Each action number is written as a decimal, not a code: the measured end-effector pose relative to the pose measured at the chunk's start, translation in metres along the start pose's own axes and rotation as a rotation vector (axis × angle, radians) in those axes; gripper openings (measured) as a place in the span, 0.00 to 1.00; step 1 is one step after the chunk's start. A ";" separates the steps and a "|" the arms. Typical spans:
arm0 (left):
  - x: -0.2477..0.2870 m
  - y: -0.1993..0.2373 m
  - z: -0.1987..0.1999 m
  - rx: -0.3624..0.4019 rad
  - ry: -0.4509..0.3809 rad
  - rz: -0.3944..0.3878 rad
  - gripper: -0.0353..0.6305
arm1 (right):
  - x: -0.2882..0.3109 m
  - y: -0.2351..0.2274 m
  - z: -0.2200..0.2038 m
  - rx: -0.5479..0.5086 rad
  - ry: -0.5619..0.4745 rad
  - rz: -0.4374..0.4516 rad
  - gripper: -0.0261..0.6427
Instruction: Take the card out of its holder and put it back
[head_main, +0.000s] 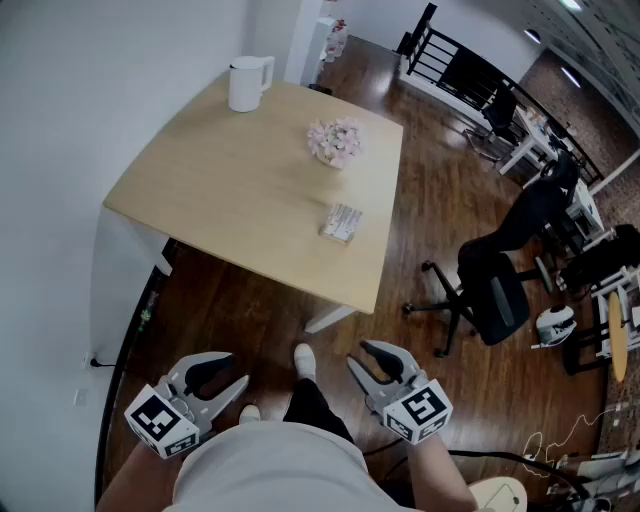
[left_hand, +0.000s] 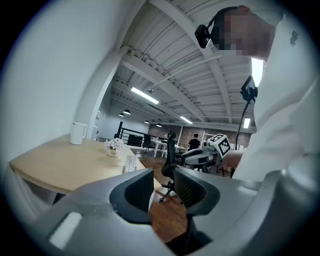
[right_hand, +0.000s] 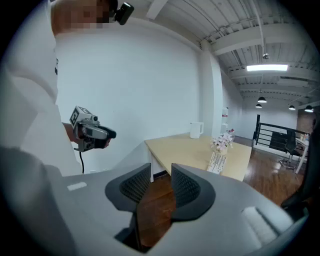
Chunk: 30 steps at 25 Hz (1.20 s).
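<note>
The card holder (head_main: 341, 222), a small clear stand with a pale card in it, sits on the light wooden table (head_main: 230, 190) near the right edge. The left gripper view shows the holder (left_hand: 130, 163) far off, and so does the right gripper view (right_hand: 216, 162). My left gripper (head_main: 228, 372) and right gripper (head_main: 362, 358) hover low in front of my body, well short of the table. The jaws of the left gripper (left_hand: 165, 186) stand apart with only floor between them. The right gripper (right_hand: 160, 182) is likewise open and empty.
A white jug (head_main: 247, 82) stands at the table's far corner, and a pot of pink flowers (head_main: 335, 141) sits behind the holder. A black office chair (head_main: 495, 290) stands on the wood floor to the right. A white wall runs along the left.
</note>
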<state>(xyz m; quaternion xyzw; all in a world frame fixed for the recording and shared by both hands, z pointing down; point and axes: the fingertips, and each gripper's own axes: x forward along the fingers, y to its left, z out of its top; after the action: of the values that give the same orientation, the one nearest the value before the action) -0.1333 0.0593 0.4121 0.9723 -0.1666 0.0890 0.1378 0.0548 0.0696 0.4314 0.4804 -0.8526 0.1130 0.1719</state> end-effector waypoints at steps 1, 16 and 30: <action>0.010 0.005 0.004 0.008 0.004 0.009 0.25 | 0.007 -0.017 0.000 -0.016 0.003 0.000 0.23; 0.163 0.075 0.080 -0.048 -0.058 0.193 0.27 | 0.151 -0.303 -0.008 -0.174 0.083 0.069 0.25; 0.181 0.105 0.076 -0.137 0.001 0.376 0.27 | 0.255 -0.335 -0.065 -0.092 0.189 0.314 0.16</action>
<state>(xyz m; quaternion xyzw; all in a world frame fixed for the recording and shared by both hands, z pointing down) 0.0078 -0.1121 0.4051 0.9124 -0.3508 0.1023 0.1845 0.2320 -0.2781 0.6023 0.3202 -0.9014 0.1440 0.2535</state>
